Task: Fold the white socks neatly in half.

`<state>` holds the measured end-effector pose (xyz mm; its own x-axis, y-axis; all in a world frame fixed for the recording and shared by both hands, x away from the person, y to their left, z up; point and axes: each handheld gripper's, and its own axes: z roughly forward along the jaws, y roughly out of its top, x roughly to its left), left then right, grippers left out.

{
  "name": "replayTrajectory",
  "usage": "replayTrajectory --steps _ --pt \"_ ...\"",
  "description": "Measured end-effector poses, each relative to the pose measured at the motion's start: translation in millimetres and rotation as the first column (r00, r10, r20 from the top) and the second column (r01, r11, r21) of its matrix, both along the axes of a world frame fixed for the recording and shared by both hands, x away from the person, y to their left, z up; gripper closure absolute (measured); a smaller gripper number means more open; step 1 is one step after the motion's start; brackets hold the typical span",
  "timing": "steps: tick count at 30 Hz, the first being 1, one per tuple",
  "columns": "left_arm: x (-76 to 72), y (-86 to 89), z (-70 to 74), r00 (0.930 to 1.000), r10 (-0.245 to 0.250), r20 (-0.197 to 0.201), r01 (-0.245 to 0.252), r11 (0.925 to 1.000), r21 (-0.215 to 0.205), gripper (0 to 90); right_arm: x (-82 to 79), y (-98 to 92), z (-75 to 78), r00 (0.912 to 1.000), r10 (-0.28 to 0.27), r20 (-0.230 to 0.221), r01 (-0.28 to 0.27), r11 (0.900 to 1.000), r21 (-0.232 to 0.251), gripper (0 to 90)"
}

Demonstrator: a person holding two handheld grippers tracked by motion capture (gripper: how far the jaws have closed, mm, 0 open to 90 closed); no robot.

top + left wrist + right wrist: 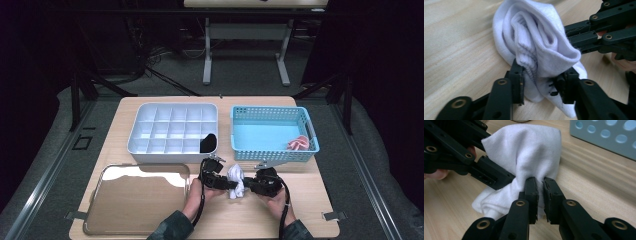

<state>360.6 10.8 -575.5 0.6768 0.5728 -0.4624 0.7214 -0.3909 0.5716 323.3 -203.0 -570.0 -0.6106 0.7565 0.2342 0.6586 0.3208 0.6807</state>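
No readable writing or brand shows on anything here. Going left to right across the table: one clear tray at seven o'clock, one white divided organiser at eleven holding one black item, and one blue basket at one o'clock with one pink-and-white item inside. At six o'clock, one white sock sits between the two grippers. The left gripper grasps its folded cuff; the right gripper is clenched on its other side.
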Motion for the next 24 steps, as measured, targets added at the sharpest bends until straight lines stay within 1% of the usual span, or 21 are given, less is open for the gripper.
replayTrajectory --steps 2,3,4,6,8,9,11,12,13,14,16,17,18,19,20,22,24 --pt "-0.6 -1.3 1.1 0.9999 -0.004 0.014 0.003 1.0 0.009 67.3 0.4 -1.0 -0.3 1.0 0.007 -0.002 -0.007 1.0 0.007 82.4" --pt "-1.2 -1.7 1.7 0.9997 -0.007 0.024 0.007 0.9998 0.017 68.6 0.0 -0.7 0.0 1.0 0.004 0.0 -0.004 1.0 -0.001 82.3" --pt "-1.7 -1.9 2.3 0.9994 -0.012 0.031 0.011 0.9997 0.023 69.7 -0.4 0.1 -0.2 1.0 0.002 0.006 -0.002 1.0 0.0 82.2" --pt "-1.7 -2.0 3.0 0.9991 -0.017 0.038 0.016 0.9996 0.024 71.1 -0.1 -0.3 0.0 1.0 0.004 0.004 -0.004 1.0 0.005 81.6" --pt "-1.4 -1.4 3.1 0.9991 -0.02 0.038 0.019 0.9996 0.021 71.7 1.1 -2.2 0.7 1.0 0.007 0.001 -0.007 1.0 0.0 78.6" --pt "-1.2 -0.8 3.1 0.999 -0.022 0.04 0.021 0.9996 0.019 71.9 1.0 -2.7 -0.1 1.0 -0.005 0.0 0.005 1.0 0.02 76.5" --pt "-1.6 -0.2 2.8 0.9987 -0.021 0.046 0.02 0.9997 0.013 72.2 0.4 -6.4 -0.2 0.9996 -0.029 -0.001 0.029 0.999 0.027 65.3" --pt "-2.0 0.1 2.9 0.9985 -0.023 0.049 0.022 0.9997 0.013 72.2 0.4 -9.4 -0.4 0.9993 -0.037 -0.002 0.038 0.999 0.029 62.4" --pt "-2.3 0.7 3.0 0.9984 -0.026 0.051 0.025 0.9996 0.011 72.2 -0.9 -12.6 -0.4 0.9988 -0.049 0.007 0.049 0.998 0.046 58.6" --pt "-2.5 1.1 2.8 0.9981 -0.029 0.054 0.029 0.9996 0.004 72.2 -2.6 -16.3 0.6 0.998 -0.061 0.017 0.061 0.997 0.045 54.1" --pt "-3.5 1.4 3.0 0.9977 -0.03 0.061 0.03 0.9995 0.0 72.2 -5.8 -23.1 2.5 0.9956 -0.089 0.03 0.088 0.995 0.039 48.0" --pt "-4.3 1.5 3.2 0.9976 -0.028 0.064 0.029 0.9996 -0.005 72.2 -7.7 -26.8 3.1 0.9946 -0.098 0.036 0.097 0.995 0.035 45.3" --pt "-4.8 2.1 3.3 0.997 -0.033 0.07 0.033 0.9995 -0.001 72.2 -9.6 -30.3 3.2 0.9928 -0.111 0.044 0.11 0.993 0.034 44.5" --pt "-5.3 2.5 3.3 0.997 -0.031 0.071 0.032 0.9995 -0.004 72.2 -11.5 -34.3 3.7 0.9916 -0.12 0.047 0.12 0.993 0.018 41.4" --pt "-6.0 2.8 3.2 0.9967 -0.029 0.075 0.03 0.9995 -0.01 72.2 -13.4 -37.7 3.5 0.9893 -0.137 0.051 0.136 0.991 0.01 38.1" --pt "-7.1 3.8 3.8 0.9963 -0.03 0.081 0.03 0.9995 -0.006 72.2 -16.5 -46.0 3.0 0.9848 -0.16 0.068 0.16 0.987 -0.002 34.6" --pt "-8.2 4.9 4.6 0.996 -0.034 0.083 0.035 0.9994 -0.007 72.2 -20.2 -54.0 2.5 0.9766 -0.195 0.09 0.198 0.98 -0.017 29.2"
